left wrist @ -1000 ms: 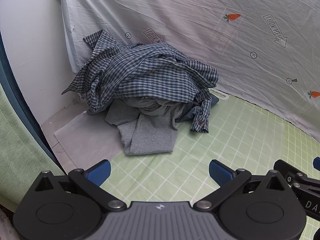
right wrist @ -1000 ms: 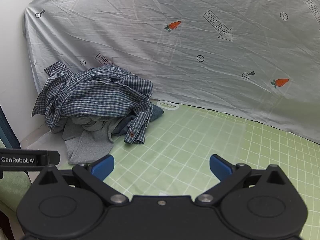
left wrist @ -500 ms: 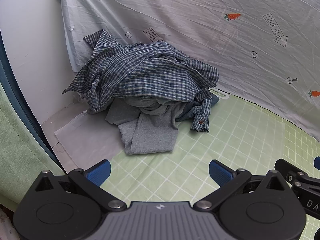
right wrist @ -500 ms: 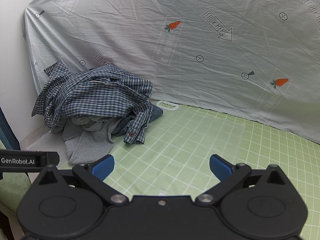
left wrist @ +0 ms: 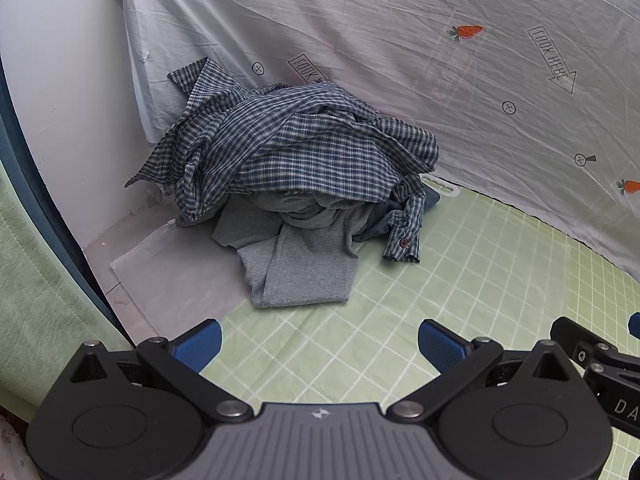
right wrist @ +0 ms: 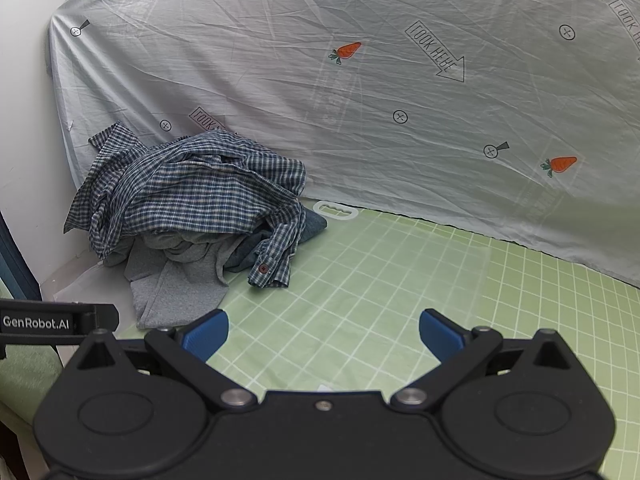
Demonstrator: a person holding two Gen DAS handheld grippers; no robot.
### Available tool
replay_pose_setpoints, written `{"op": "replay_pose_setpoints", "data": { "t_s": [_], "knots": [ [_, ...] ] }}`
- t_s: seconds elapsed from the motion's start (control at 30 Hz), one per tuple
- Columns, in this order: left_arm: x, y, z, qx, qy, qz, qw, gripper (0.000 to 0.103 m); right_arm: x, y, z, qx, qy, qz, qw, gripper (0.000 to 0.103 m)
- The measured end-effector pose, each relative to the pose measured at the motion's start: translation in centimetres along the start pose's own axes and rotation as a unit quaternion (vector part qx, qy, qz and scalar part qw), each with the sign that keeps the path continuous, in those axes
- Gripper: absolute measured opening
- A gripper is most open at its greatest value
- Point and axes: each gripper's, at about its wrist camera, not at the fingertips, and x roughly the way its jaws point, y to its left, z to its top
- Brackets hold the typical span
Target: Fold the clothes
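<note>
1. Both grippers are spread wide and empty: the left gripper (left wrist: 320,340) and the right gripper (right wrist: 324,332) hover over the green checked mat (right wrist: 360,280), well short of the clothes.
2. Blue pads (left wrist: 440,346) tip the black fingers of each.
3. A crumpled pile sits in the far left corner, against the white wall (left wrist: 60,100).
4. On top lies a blue plaid shirt (left wrist: 296,148), with one buttoned cuff (right wrist: 268,272) hanging down onto the mat.
5. Under it, a grey garment (left wrist: 304,272) spills forward, lying partly on the mat and partly on a pale sheet (left wrist: 172,280).
6. Behind hangs a wrinkled cloth (right wrist: 360,100) printed with carrots and arrows.
</note>
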Motion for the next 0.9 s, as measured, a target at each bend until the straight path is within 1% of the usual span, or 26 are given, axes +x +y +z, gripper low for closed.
{"op": "replay_pose_setpoints", "data": {
  "t_s": [0.63, 0.9],
  "knots": [
    [0.8, -0.1, 0.2, 0.004, 0.009, -0.003, 1.0000, 0.103, 0.5, -0.1, -0.2, 0.003, 0.007, -0.003, 1.000, 0.103],
    [2.1, -0.5, 0.6, 0.009, 0.021, -0.004, 0.9997, 0.103, 1.6, -0.5, 0.0, 0.004, 0.016, -0.003, 1.000, 0.103]
  ]
}}
